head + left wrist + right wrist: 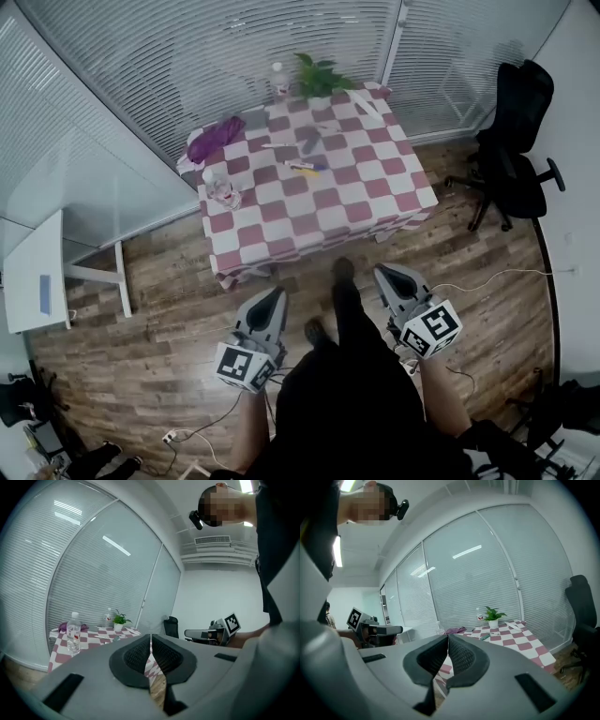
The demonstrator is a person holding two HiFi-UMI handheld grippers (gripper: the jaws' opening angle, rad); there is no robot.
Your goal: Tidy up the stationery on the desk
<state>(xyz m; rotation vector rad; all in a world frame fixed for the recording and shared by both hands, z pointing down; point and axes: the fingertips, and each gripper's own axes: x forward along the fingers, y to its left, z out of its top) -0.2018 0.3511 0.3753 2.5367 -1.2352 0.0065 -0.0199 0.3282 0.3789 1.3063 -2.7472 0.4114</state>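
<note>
Worktop (281, 230): checked cloth; pens (306, 168), bottle (221, 187), plant (319, 75).
Left tongs (273, 294): pressed together, empty.
Right tongs (387, 274): pressed together, empty (both well apart from the pens).

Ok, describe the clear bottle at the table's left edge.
Find the pink-and-white checked table. At its left edge, nearer than the purple cloth, stands the clear plastic bottle; the other bottle sits far back beside the green potted plant.
</note>
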